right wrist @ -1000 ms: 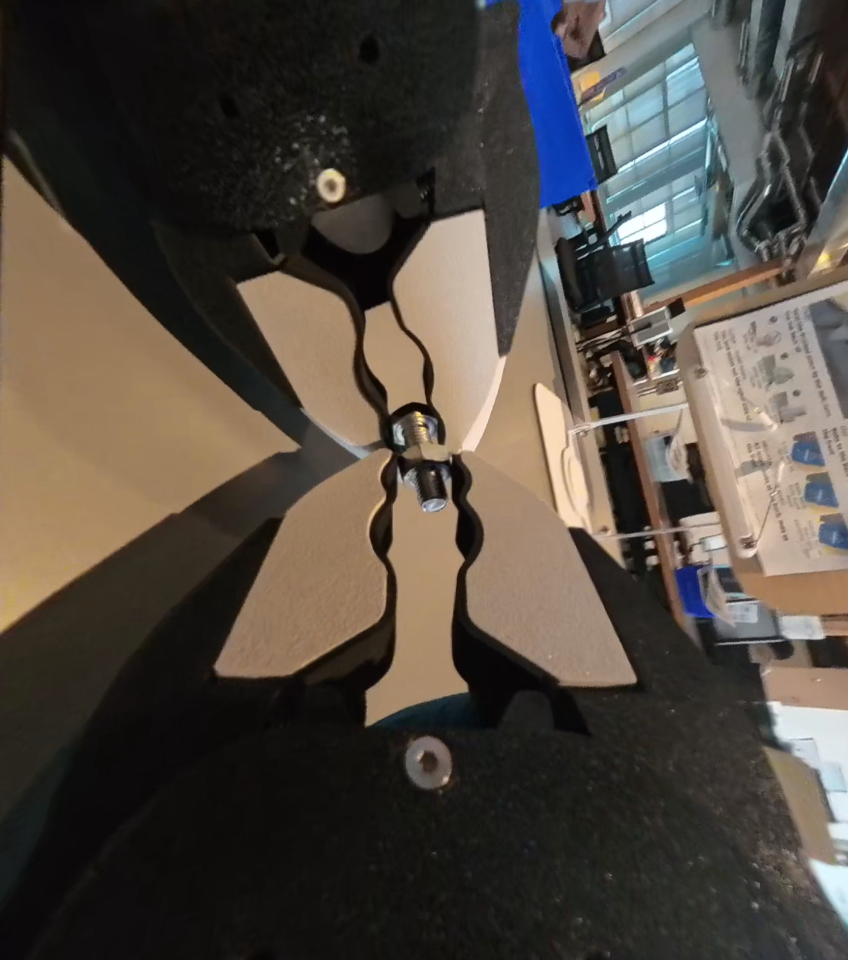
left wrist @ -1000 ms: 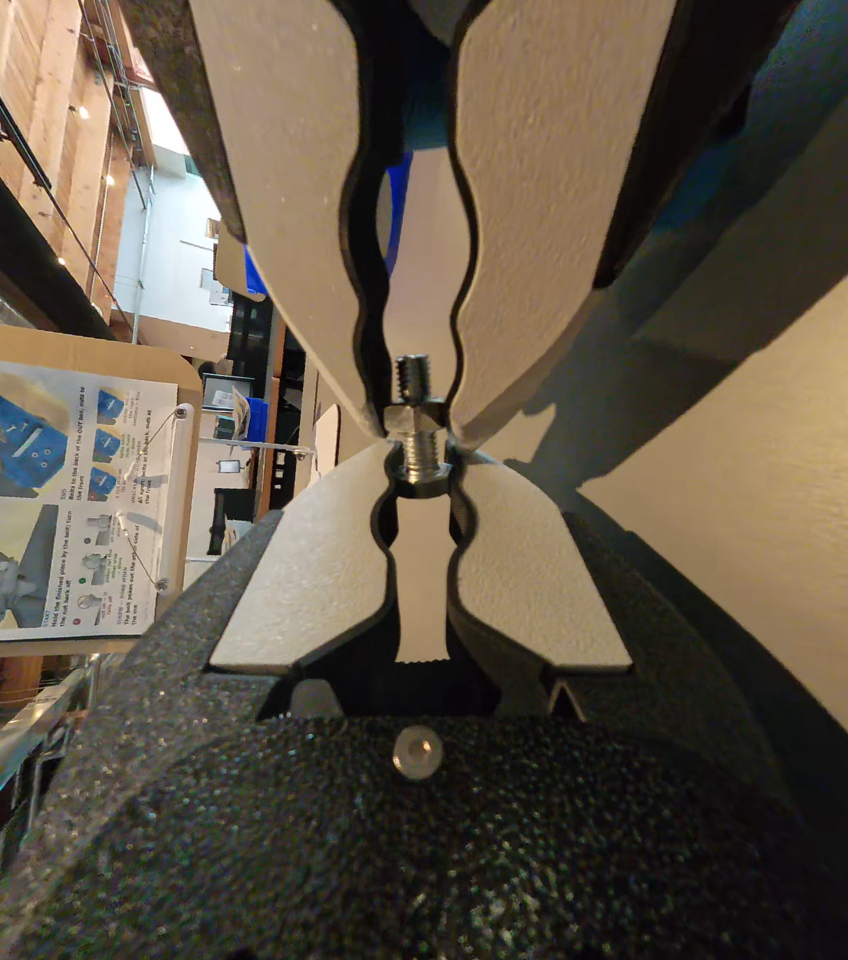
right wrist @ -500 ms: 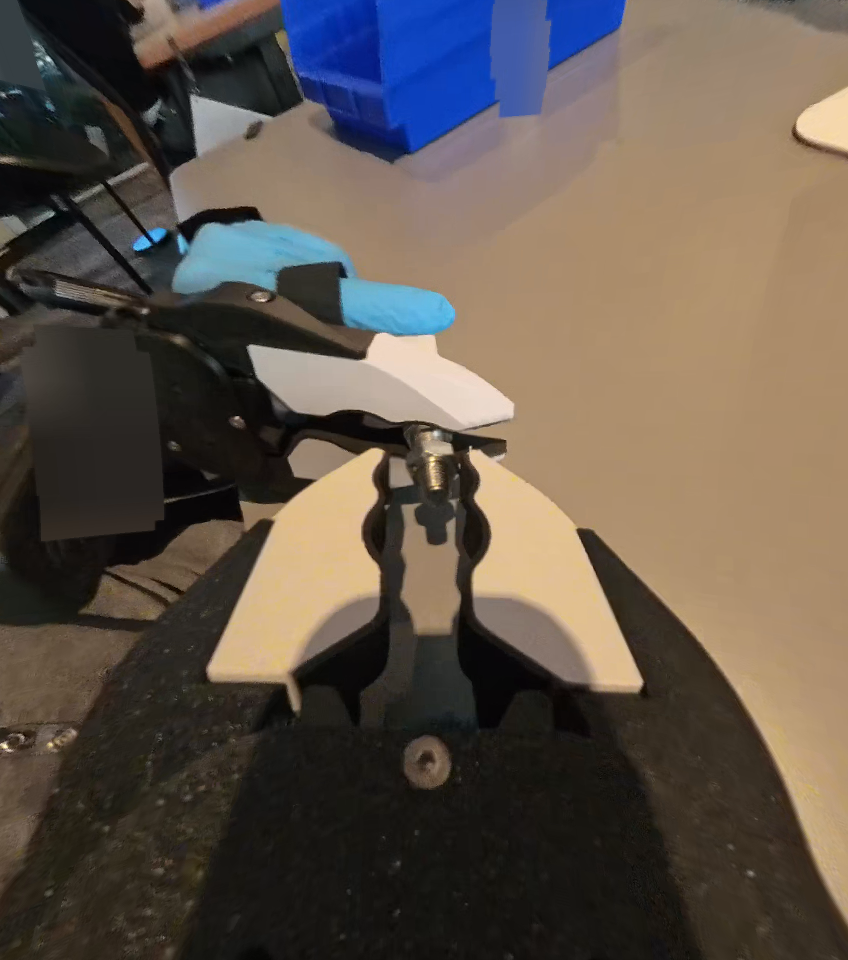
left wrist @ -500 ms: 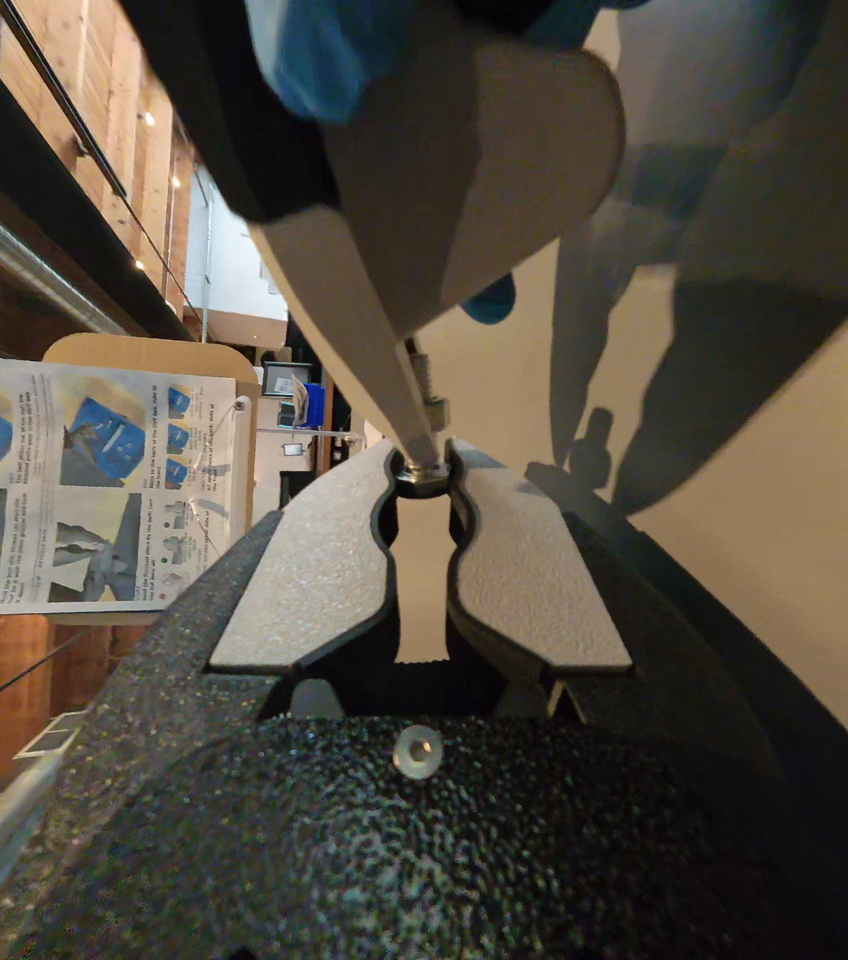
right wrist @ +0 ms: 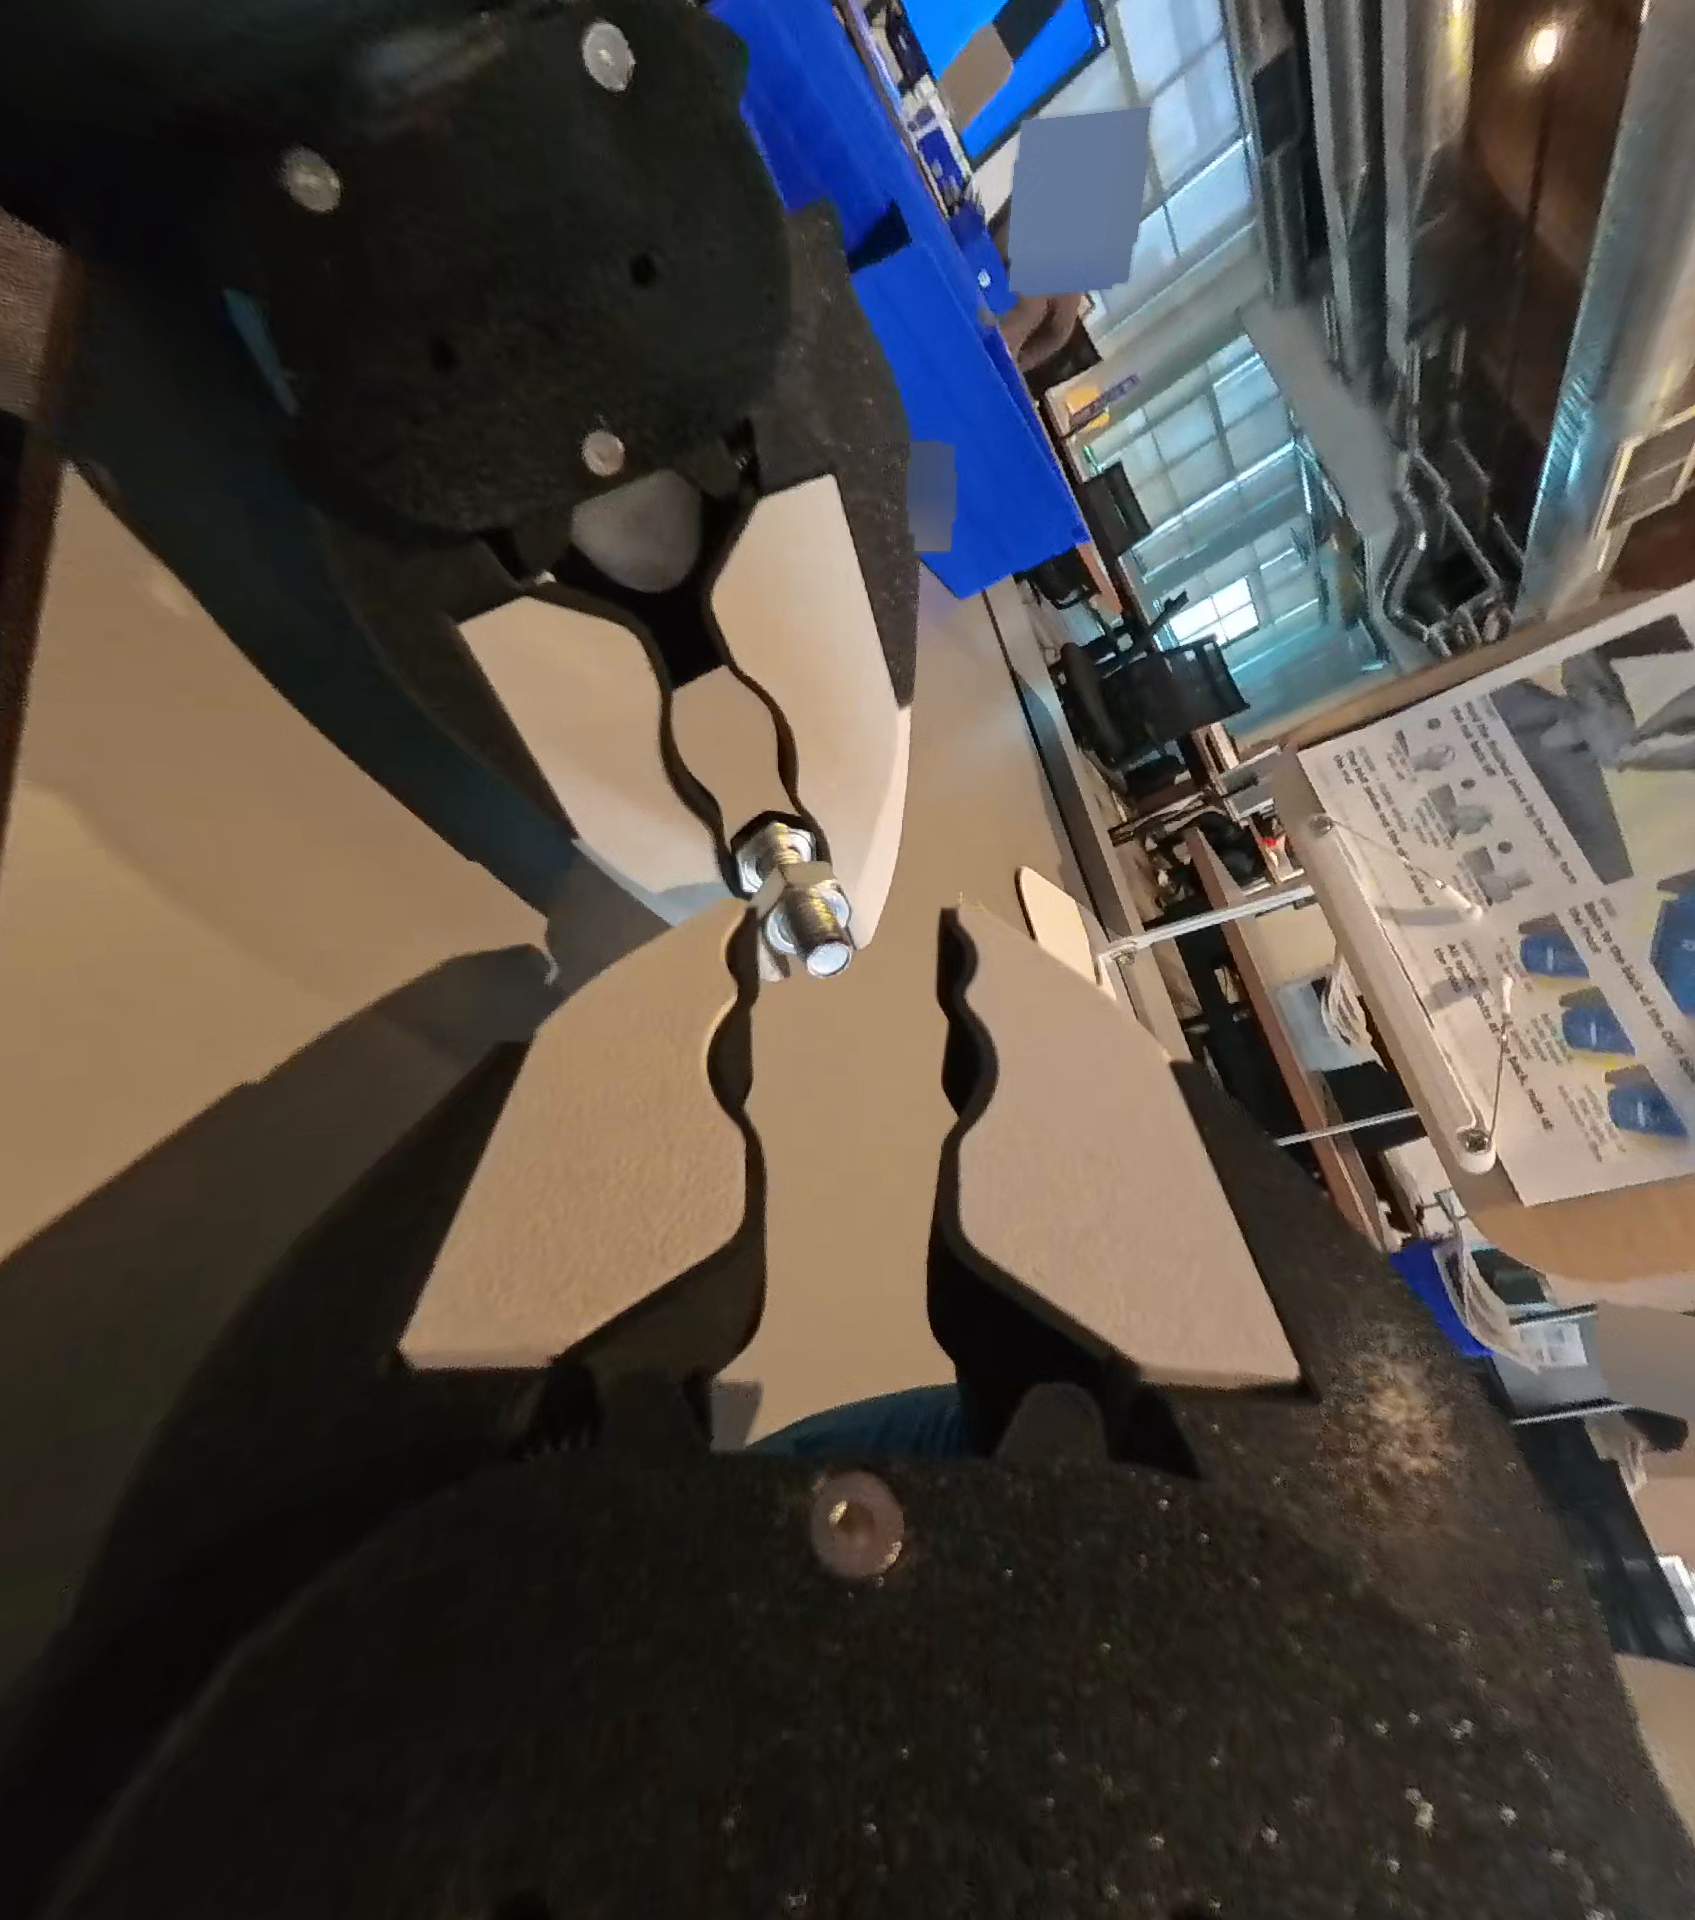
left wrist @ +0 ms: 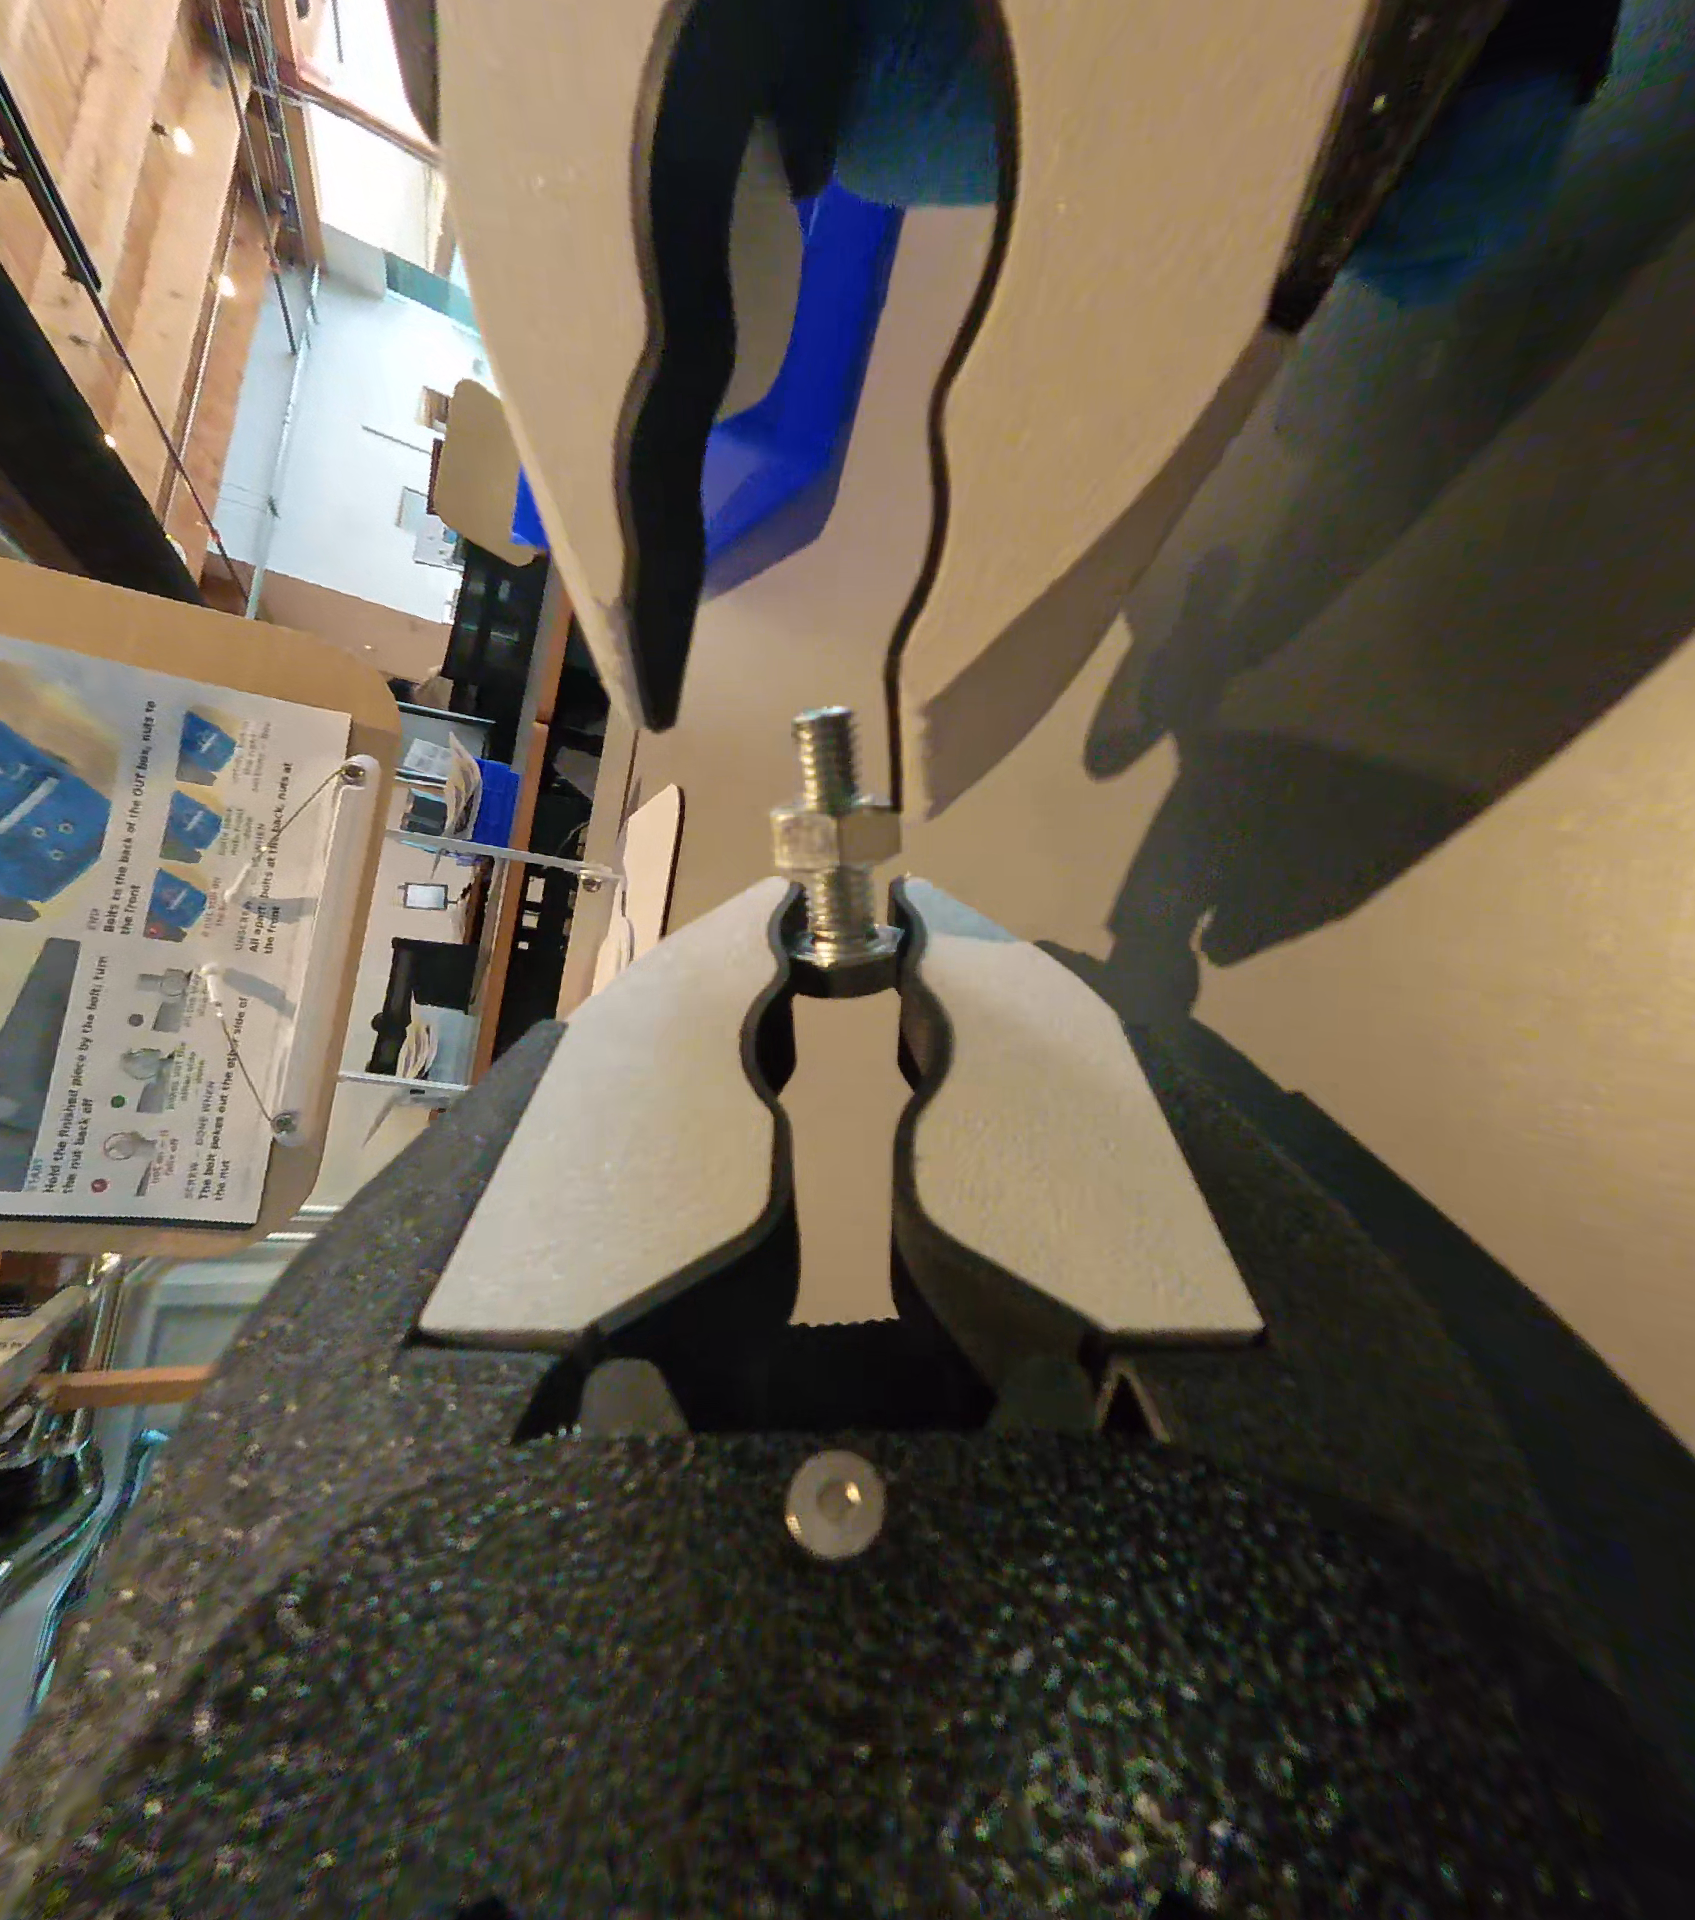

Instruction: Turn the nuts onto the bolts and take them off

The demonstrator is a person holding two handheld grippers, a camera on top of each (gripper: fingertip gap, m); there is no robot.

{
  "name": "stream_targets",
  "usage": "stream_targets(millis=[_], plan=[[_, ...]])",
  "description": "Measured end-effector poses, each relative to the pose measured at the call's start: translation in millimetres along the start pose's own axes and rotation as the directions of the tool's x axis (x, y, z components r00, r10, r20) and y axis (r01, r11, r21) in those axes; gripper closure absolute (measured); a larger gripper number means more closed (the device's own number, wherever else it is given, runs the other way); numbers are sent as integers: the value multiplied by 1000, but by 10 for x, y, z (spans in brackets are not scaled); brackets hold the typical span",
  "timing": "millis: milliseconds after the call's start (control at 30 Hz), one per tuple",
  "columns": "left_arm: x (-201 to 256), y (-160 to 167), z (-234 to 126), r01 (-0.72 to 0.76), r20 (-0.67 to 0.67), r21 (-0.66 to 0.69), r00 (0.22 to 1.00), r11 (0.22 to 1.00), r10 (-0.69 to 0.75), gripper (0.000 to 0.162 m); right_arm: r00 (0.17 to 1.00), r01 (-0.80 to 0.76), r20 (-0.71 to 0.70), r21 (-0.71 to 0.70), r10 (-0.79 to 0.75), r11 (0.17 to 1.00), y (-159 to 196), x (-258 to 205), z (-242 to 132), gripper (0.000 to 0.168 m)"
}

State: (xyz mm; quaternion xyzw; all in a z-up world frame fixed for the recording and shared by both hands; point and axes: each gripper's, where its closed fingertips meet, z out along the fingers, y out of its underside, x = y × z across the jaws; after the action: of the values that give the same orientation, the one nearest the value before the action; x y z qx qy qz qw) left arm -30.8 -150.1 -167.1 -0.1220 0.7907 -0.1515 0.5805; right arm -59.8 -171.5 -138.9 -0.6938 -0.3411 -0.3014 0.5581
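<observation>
A steel bolt [left wrist: 827,904] with a hex nut [left wrist: 832,836] partway down its thread is held in the air. My left gripper [left wrist: 843,902] is shut on the bolt's head, and the thread points away from it. My right gripper [left wrist: 781,748] comes in from above, facing it, and is open around the thread end. One of its fingers [left wrist: 1030,416] is against the nut's side. In the right wrist view the right gripper [right wrist: 843,925] stands open, the nut [right wrist: 801,894] and bolt [right wrist: 812,935] by its left finger [right wrist: 635,1091]. The left gripper [right wrist: 786,862] holds the bolt from beyond.
The beige table top [left wrist: 1497,987] lies behind both grippers. A blue bin [left wrist: 770,468] stands on it, also in the right wrist view [right wrist: 926,343]. A printed instruction sheet on a wooden board [left wrist: 95,914] stands at the side, also in the right wrist view [right wrist: 1601,935]. Across from one pair of fingers to the other is roughly 4 centimeters.
One second ago my right gripper was shut on the nut. It turned about the bolt, and now it is open and back in line around the nut. My left gripper kept hold of the bolt.
</observation>
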Motion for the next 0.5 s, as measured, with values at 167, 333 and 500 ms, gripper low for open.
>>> stream_targets(millis=[167, 333, 500], plan=[[24, -23, -1, -31, -4, 9, 1000, 999, 31, 147, 999, 38, 39, -8, -38, 999, -4, -70, -3, 141], [33, -12, 2, -92, 11, -6, 996, 996, 92, 147, 995, 38, 94, -50, -33, 998, 10, -157, 10, 151], [33, -2, 11, -185, 40, -39, 982, 982, 186, 147, 980, -100, 157, -143, 122, 985, 47, -178, 6, 152]])
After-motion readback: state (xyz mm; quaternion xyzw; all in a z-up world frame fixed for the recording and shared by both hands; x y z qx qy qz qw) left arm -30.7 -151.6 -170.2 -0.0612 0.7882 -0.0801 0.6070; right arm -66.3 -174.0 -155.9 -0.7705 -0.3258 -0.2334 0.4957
